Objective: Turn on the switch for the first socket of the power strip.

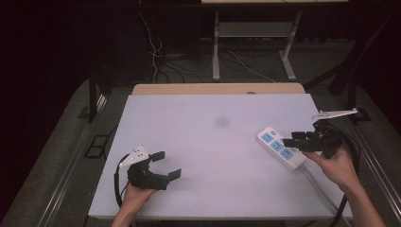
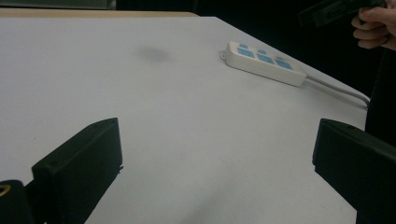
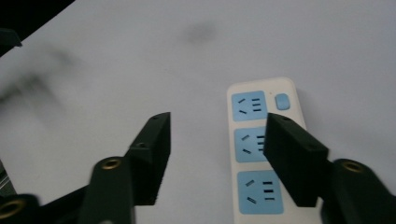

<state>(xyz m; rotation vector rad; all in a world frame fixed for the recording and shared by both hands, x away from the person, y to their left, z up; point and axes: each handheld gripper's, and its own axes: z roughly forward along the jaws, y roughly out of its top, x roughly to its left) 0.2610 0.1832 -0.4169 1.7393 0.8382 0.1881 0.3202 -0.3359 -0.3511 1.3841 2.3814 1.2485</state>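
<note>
The power strip (image 1: 282,147) lies near the right edge of the white tabletop (image 1: 208,156). The right gripper (image 1: 293,139) hovers just above it, fingers apart and empty. The left gripper (image 1: 166,164) sits at the near left, fingers wide apart.

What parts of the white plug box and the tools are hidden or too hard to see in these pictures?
- Power strip: in the high view the right tool covers part of its top; in the right gripper view a jaw covers some sockets.
- Its cord: cut off by the dark table edge in the left gripper view, so the plug end is unseen.
- Grey smudge on the table: too blurred to tell stain from shadow.
- Left tool: open, nothing between its jaws.
</note>
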